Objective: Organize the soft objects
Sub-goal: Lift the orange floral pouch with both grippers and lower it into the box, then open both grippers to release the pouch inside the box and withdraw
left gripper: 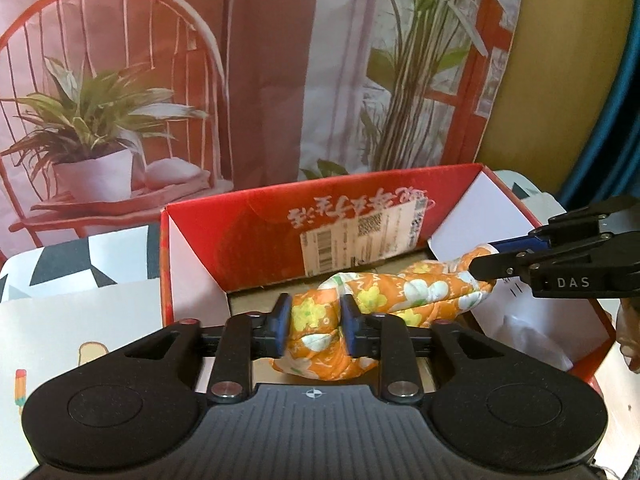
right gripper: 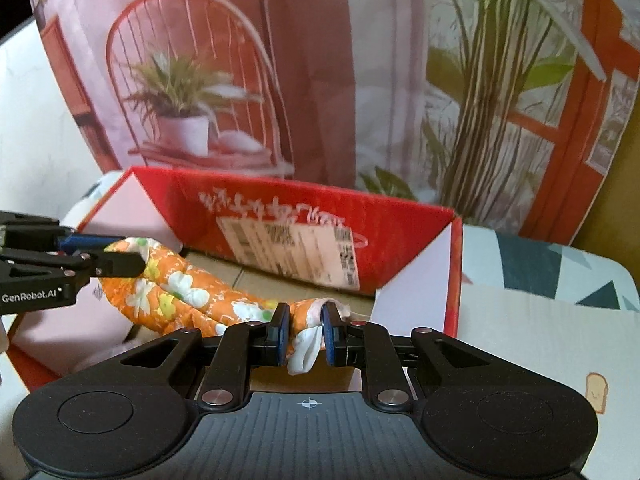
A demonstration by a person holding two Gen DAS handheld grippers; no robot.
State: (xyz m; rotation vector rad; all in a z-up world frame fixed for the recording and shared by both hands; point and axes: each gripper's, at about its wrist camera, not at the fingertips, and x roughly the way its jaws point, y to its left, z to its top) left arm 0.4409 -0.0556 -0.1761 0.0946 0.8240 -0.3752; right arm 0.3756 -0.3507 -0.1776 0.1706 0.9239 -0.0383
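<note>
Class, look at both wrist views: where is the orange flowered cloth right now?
The orange flowered cloth stretches across the open red box, one end in the left gripper, the other in the right gripper.

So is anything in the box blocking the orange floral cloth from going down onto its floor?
Nothing visible does. The orange floral cloth hangs over bare cardboard inside the red box, one end in each claw.

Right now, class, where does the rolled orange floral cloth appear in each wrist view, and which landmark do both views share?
Left wrist view: rolled orange floral cloth, centre, running right.
Right wrist view: the cloth, left of centre, running lower right.
Shared landmark: red cardboard box behind it.
</note>
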